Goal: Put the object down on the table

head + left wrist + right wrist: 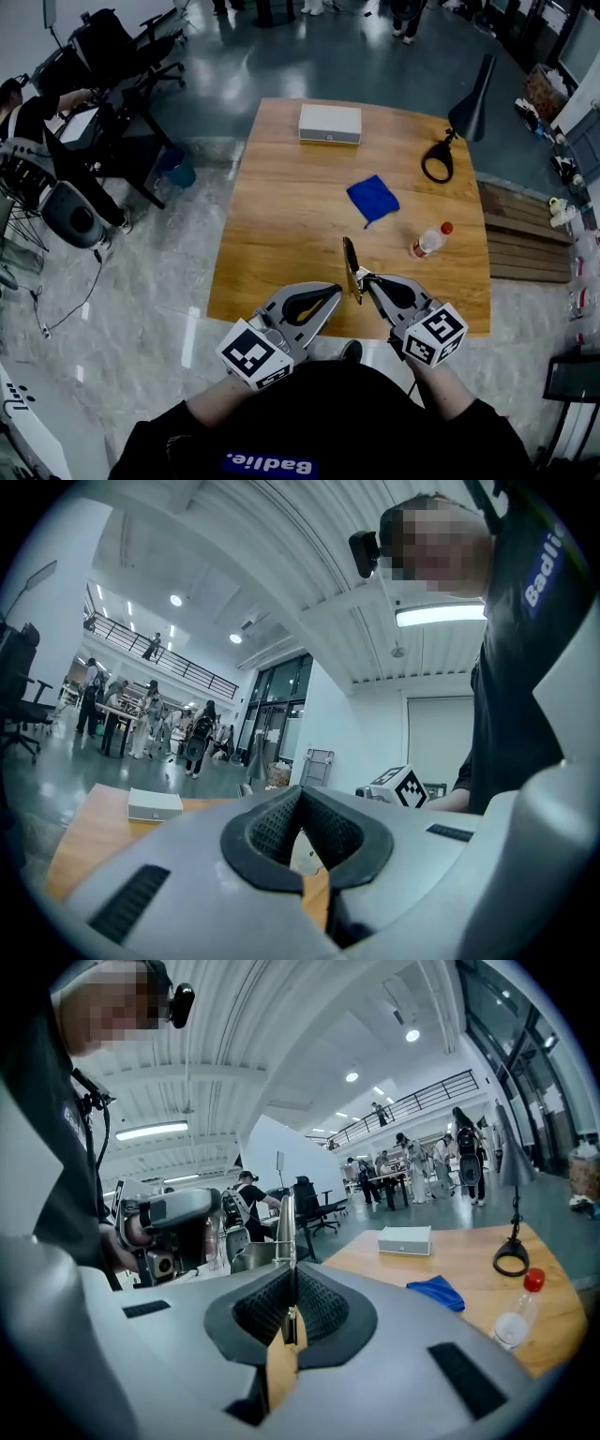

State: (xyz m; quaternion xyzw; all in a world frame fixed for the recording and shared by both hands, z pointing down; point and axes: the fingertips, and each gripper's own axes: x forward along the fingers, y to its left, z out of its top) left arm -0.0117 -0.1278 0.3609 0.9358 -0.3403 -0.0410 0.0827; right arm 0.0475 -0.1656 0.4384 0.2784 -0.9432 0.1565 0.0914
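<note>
The object (351,265), a thin metal blade on a wooden handle, stood upright, pinched in the right hand-held gripper (362,279) over the near part of the tabletop (281,206). Just beside it, the left hand-held gripper (334,289) was closed and empty.

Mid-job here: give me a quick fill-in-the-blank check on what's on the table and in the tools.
The thin metal object is clamped in the ___ tool. The cloth on the table is ___. The bottle has a ___ cap. The left tool holds ___.
Missing: right; blue; red; nothing.
</note>
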